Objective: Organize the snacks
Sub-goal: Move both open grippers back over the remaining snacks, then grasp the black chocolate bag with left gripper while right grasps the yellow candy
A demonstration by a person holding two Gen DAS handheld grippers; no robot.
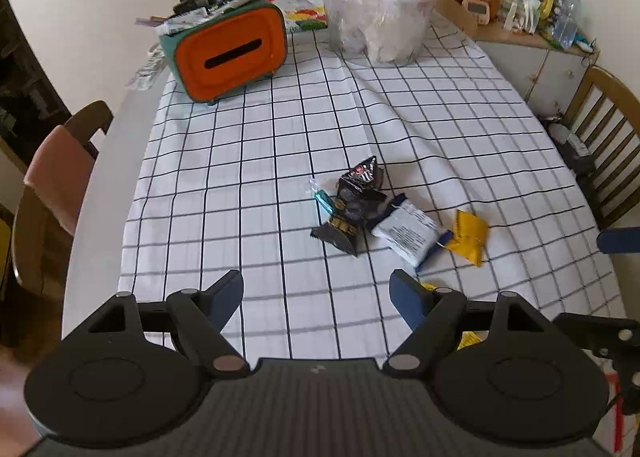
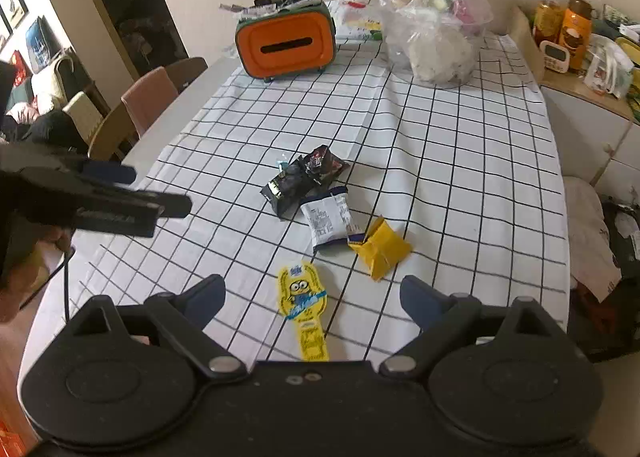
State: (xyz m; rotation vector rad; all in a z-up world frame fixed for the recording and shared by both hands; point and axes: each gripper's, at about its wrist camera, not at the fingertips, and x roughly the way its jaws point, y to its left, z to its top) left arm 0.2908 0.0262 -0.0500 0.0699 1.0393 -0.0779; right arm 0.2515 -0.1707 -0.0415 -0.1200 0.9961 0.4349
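Several snacks lie in a loose cluster on the checked tablecloth (image 1: 240,161). Two black packets (image 1: 352,205) (image 2: 304,181) lie together, with a small teal candy (image 1: 322,199) beside them. A white packet with blue ends (image 1: 408,235) (image 2: 328,223) and a yellow packet (image 1: 470,235) (image 2: 378,249) lie to their right. A yellow Minion-print snack (image 2: 306,309) lies nearest, between the right gripper's fingers. My left gripper (image 1: 316,293) is open and empty, short of the cluster. My right gripper (image 2: 312,297) is open and empty above the Minion snack. The left gripper shows at the left of the right wrist view (image 2: 120,201).
An orange and green tissue box (image 1: 232,53) (image 2: 286,43) with brushes on top stands at the back. A clear plastic bag (image 1: 380,21) (image 2: 436,37) of items stands beside it. Chairs (image 1: 60,177) (image 1: 604,149) flank the table. A cluttered sideboard (image 1: 520,5) is back right.
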